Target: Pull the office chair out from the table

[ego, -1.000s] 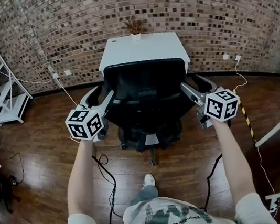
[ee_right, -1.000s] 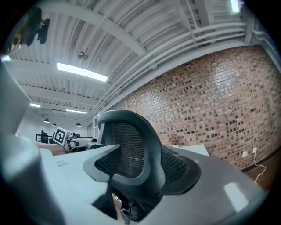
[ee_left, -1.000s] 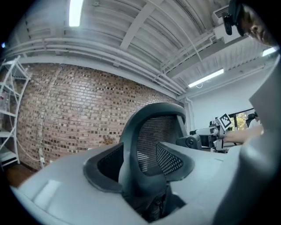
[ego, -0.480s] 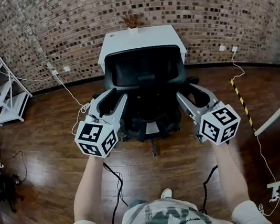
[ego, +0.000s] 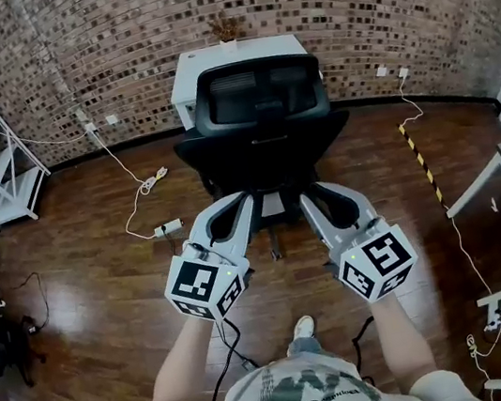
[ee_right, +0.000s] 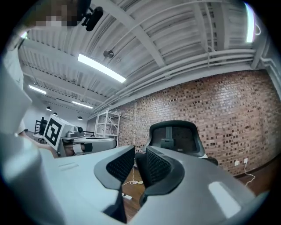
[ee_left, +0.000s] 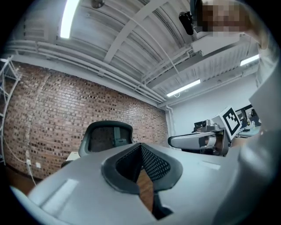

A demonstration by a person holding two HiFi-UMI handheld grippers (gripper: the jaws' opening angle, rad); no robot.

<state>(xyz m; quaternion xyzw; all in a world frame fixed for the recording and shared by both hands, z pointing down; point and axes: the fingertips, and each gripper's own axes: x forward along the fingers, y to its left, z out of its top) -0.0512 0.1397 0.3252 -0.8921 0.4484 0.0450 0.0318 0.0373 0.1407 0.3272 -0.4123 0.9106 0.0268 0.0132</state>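
Left gripper [ego: 236, 209]: fully closed, with nothing held; only floor is seen below its tips.
Right gripper [ego: 312, 199]: a narrow gap is left between jaws that have just been closing; nothing is gripped.
Office chair [ego: 260, 112]: just beyond both grippers and untouched, its back turned to the person.
Handling: judged heavy but easily rolled over the smooth wooden floor [ego: 105, 295]. The mesh would give, so the stiff backrest rim is best taken.
Table [ego: 208, 59]: white, set behind the chair against the brick wall.
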